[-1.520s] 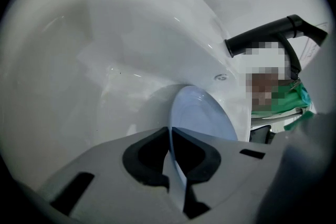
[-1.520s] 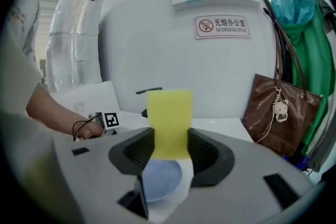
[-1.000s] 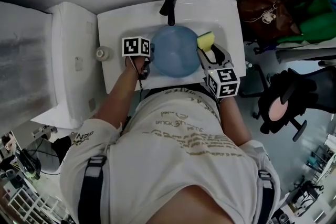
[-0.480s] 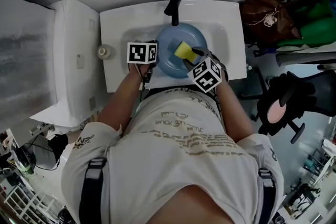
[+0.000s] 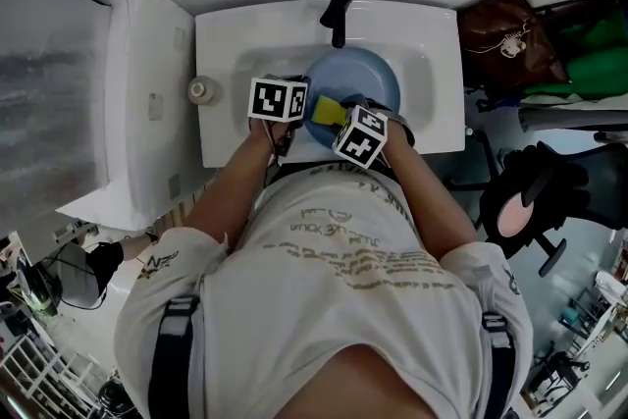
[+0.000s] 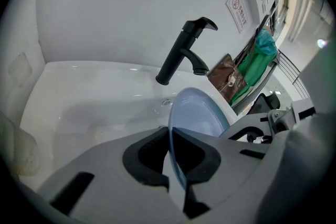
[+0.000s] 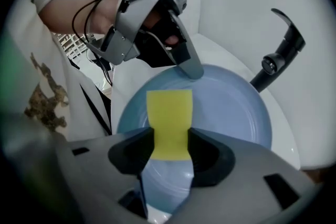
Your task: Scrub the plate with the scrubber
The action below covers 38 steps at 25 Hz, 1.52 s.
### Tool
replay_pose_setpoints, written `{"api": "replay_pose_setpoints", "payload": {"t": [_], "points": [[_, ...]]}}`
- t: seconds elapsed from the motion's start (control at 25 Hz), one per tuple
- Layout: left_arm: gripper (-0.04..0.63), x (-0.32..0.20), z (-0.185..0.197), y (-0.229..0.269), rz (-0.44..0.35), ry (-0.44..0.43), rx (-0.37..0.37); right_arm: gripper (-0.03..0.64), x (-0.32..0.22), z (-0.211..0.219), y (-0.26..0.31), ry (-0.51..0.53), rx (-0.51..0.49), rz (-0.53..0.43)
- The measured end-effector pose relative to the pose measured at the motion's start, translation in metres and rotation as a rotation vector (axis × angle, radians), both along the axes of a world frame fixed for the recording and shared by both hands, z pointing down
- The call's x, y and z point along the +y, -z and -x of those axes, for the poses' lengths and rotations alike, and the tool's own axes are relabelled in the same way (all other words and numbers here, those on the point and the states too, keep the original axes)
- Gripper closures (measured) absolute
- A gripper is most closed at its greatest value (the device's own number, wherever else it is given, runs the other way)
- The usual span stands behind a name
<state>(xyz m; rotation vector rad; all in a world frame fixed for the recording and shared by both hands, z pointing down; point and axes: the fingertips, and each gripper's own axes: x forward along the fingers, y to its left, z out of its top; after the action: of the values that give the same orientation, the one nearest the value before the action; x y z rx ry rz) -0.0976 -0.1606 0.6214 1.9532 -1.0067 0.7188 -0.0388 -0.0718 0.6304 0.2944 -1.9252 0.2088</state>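
A light blue plate (image 5: 365, 78) (image 7: 226, 113) (image 6: 197, 115) is held tilted over the white sink (image 5: 432, 64). My left gripper (image 5: 289, 118) (image 6: 170, 157) is shut on the plate's near left rim, which runs edge-on between its jaws. My right gripper (image 5: 339, 118) (image 7: 169, 147) is shut on a yellow scrubber (image 5: 327, 110) (image 7: 169, 118), which sticks out over the plate's face. In the right gripper view the left gripper's fingers (image 7: 189, 65) clamp the plate's far rim.
A black faucet (image 5: 340, 10) (image 6: 181, 55) (image 7: 278, 55) stands at the sink's back edge, just beyond the plate. A small round bottle top (image 5: 201, 90) sits on the sink's left ledge. A brown bag (image 5: 505, 39) and green cloth (image 5: 584, 44) hang to the right.
My right gripper has carried the scrubber from the sink's right side leftwards and down onto the plate's near part. The left gripper has lifted the plate's rim slightly.
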Motion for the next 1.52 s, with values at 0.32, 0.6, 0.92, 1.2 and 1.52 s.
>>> {"api": "replay_pose_setpoints", "payload": {"t": [0.32,0.6,0.92,1.2,1.52], "points": [[0.561,0.001,-0.003,0.010,-0.042,-0.026,-0.001,0.411,-0.015,0.006,0.004,-0.054,-0.005,0.016],[0.561,0.004,-0.003,0.014,-0.070,-0.046,-0.019,0.410,-0.039,0.009,0.012,-0.143,-0.032,0.029],[0.561,0.010,-0.003,0.014,-0.097,-0.050,0.000,0.408,-0.067,0.005,0.020,-0.248,-0.070,-0.015],[0.561,0.014,-0.004,0.016,-0.111,-0.058,0.007,0.407,-0.090,-0.021,0.021,-0.330,-0.043,-0.077],[0.561,0.013,0.002,0.017,-0.115,-0.041,0.006,0.407,-0.101,-0.046,0.019,-0.368,0.007,-0.126]]}}
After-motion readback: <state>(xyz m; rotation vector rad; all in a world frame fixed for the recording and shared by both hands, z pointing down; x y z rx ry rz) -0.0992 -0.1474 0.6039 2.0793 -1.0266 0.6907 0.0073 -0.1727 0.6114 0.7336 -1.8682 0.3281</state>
